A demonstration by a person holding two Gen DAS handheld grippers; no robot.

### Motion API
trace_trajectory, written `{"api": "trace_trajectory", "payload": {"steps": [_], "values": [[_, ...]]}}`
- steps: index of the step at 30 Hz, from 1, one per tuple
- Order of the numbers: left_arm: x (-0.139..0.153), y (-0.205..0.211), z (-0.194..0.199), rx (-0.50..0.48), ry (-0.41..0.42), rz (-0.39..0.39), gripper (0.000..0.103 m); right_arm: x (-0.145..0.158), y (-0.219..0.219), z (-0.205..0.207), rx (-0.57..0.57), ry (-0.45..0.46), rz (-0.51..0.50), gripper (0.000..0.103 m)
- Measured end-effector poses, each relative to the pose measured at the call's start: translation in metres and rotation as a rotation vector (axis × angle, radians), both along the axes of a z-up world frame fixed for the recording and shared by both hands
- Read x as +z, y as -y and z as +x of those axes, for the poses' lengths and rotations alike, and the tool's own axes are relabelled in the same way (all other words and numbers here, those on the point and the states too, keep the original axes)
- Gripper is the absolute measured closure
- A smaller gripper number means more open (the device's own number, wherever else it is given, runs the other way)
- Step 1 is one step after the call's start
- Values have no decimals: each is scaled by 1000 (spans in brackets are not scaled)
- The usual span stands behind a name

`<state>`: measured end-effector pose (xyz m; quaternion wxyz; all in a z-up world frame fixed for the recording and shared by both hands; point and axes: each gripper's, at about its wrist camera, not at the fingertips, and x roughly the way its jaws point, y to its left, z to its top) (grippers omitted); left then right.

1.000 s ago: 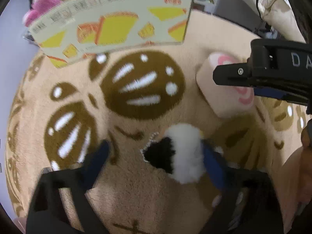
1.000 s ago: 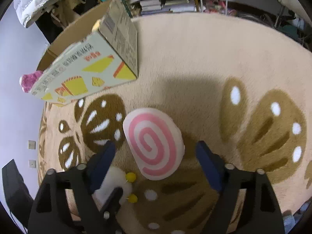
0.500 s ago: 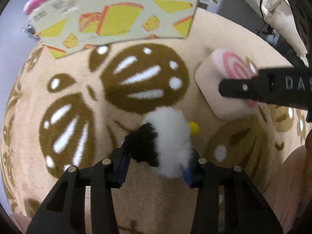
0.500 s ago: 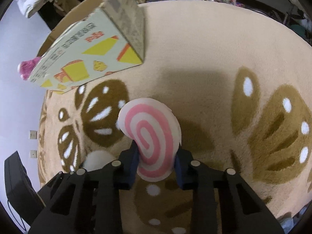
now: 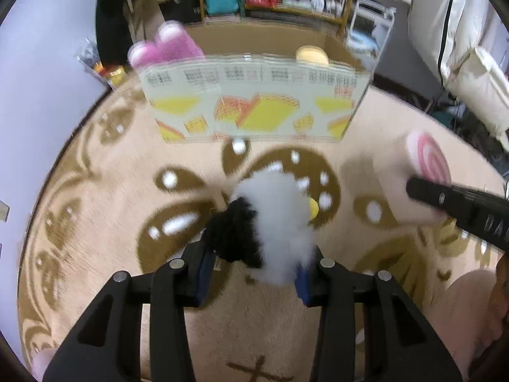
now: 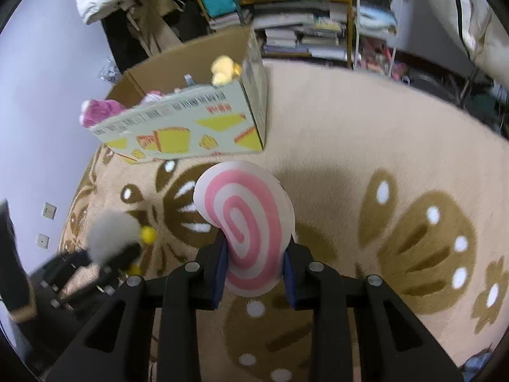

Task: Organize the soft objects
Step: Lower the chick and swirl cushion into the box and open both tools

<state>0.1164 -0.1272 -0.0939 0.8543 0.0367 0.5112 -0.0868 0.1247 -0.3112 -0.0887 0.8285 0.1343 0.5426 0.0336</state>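
My left gripper (image 5: 254,264) is shut on a fluffy black and white plush toy (image 5: 273,222) with yellow feet, held above the rug. My right gripper (image 6: 254,267) is shut on a round white cushion with a pink spiral (image 6: 245,222), also lifted. The cushion shows at the right of the left wrist view (image 5: 423,162); the plush shows at the left of the right wrist view (image 6: 114,235). An open cardboard box (image 5: 254,111) stands ahead on the rug, with a pink plush (image 5: 165,47) and a yellow plush (image 6: 224,68) inside.
A beige round rug with brown patterns (image 6: 397,159) covers the floor. Bookshelves with books and bags (image 6: 302,16) stand behind the box. White bedding (image 5: 461,31) lies at the right. A wall (image 6: 38,95) is at the left.
Both grippers closed on their toys and lifted them off the rug. Both views have tilted up toward the box and shelves.
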Motion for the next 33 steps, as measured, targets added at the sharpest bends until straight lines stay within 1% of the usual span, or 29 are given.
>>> {"api": "trace_trajectory", "payload": {"steps": [4,6,8,12,16,19,23,25,28,33], "values": [[32,-3,5,15,99,15,63,21,3,-5,7,53,-5,72],[46,-6,7,39,139,6,63,33,5,-5,14,78,-24,72],[56,-9,10,56,162,-11,63,42,2,-3,20,105,-54,72],[70,-8,15,57,197,-9,63,60,1,3,26,154,-37,72],[83,-11,25,63,223,-6,63,74,-2,14,38,199,-63,71],[90,-16,37,65,252,5,63,78,-2,26,39,213,-61,71],[105,-24,55,103,281,-26,62,81,-3,44,36,224,-34,71],[110,-28,64,115,292,-45,62,80,-5,55,41,229,-5,71],[113,-30,80,106,309,-39,62,78,-11,72,54,242,14,70],[113,-30,105,76,311,-36,62,69,-22,92,58,257,-44,68]]}}
